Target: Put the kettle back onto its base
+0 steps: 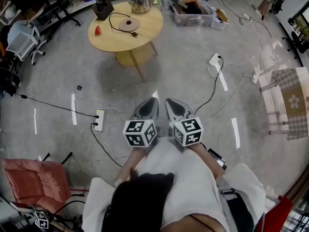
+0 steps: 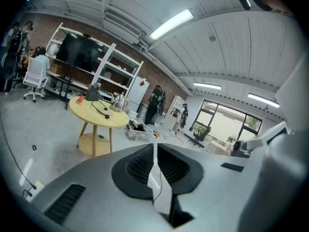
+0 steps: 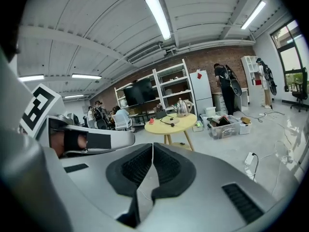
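Both grippers are held low and close to the person's body, side by side, well apart from the table. Left gripper (image 1: 150, 100): jaws together, nothing between them; the left gripper view (image 2: 155, 151) shows the black ribbed pads meeting at the tips. Right gripper (image 1: 170, 101): jaws also closed and empty, pads touching in the right gripper view (image 3: 152, 151). Each carries its white cube with black square markers, left (image 1: 140, 132) and right (image 1: 187, 131).

Shiny steel kettle (image 1: 140, 1) stands upright at the far edge of the round light-wood table (image 1: 116, 42), off its base. It is also seen small and far off in both gripper views (image 2: 119, 102) (image 3: 182, 108). Round brown kettle base (image 1: 129, 24) lies flat near the table's middle, just in front of the kettle and apart from it. A black cord (image 1: 114, 19) loops from the base across the tabletop.

Small red wedge-shaped object (image 1: 98, 31) sits at the table's left edge. Black box holder with dark items in it (image 1: 103, 8) is at the far left of the tabletop.

On the floor: clear plastic storage bin (image 1: 193, 19) filled with clutter, just right of the table; white power strip (image 1: 99, 120) with black cable, left of the grippers. Pink cushioned chair (image 1: 34, 180) is at lower left.
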The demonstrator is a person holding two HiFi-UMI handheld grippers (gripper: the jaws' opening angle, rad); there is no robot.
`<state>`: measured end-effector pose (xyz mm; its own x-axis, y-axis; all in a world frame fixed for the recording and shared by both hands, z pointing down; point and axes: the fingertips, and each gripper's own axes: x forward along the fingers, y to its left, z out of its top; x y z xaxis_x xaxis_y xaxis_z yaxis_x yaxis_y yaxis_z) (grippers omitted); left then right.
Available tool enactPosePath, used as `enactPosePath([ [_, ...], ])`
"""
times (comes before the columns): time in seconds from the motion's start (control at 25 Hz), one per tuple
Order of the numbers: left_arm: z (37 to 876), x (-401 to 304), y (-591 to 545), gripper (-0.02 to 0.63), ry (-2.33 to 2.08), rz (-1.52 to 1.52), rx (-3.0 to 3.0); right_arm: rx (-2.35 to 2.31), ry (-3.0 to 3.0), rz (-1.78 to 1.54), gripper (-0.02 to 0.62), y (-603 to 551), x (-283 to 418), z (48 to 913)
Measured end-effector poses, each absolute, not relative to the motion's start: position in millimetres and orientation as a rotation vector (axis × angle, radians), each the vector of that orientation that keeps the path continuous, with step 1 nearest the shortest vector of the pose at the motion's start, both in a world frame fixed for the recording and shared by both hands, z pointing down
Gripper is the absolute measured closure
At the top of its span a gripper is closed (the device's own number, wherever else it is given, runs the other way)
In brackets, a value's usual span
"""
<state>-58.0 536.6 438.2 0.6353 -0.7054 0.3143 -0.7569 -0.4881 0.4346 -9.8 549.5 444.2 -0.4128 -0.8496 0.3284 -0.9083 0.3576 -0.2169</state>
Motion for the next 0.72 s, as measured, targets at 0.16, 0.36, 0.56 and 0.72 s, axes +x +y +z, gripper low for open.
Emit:
enactPosePath([
  [0.16,439,-65,539,0.56,-1.148,0.113,2.306,1.564,-2.483,0.581,0.566,555,-20,447],
  [0.36,438,-70,538,0.56,-1.144,0.116,2.311,1.563,-2.488,0.595,0.566,554,-24,448],
  [0.56,434,-71,532,0.56,-1.171,0.105,2.313,1.546,-2.492,0.618,0.566,547,-22,450],
  [0.72,434,-76,524,0.56,-1.203,0.104,2.304,1.529,-2.508,0.632,0.566,537,-22,452],
])
